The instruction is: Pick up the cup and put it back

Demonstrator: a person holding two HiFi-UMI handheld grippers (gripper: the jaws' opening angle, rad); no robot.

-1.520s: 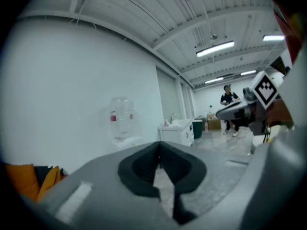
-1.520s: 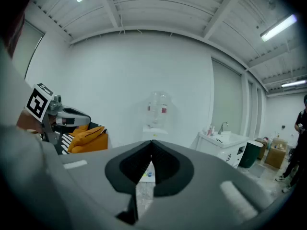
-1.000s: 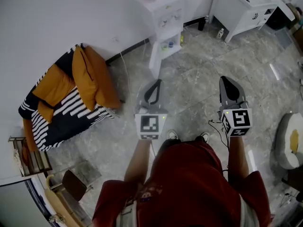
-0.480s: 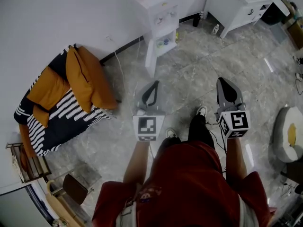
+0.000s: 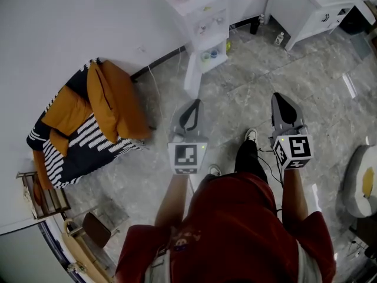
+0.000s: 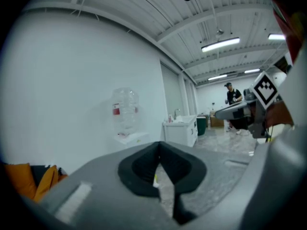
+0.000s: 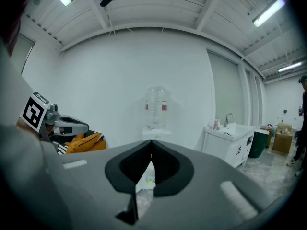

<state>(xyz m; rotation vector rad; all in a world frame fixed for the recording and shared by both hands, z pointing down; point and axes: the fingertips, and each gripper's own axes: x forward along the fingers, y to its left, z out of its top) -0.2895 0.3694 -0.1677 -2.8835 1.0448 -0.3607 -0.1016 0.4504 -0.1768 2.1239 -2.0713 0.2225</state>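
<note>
Your jaws are pressed together on nothing: left gripper (image 5: 192,105) and right gripper (image 5: 281,98) are both empty. This looks like the approach. What look like small green and blue cups (image 5: 208,55) sit in the shelf of the white floor-standing water dispenser (image 5: 200,16), well ahead. Next, get closer and open one gripper before reaching in.

floor (image 5: 247,93): grey marbled tile | on it: water dispenser (image 5: 203,22), white cabinet (image 5: 306,5), striped cushioned chair (image 5: 88,128)
</note>
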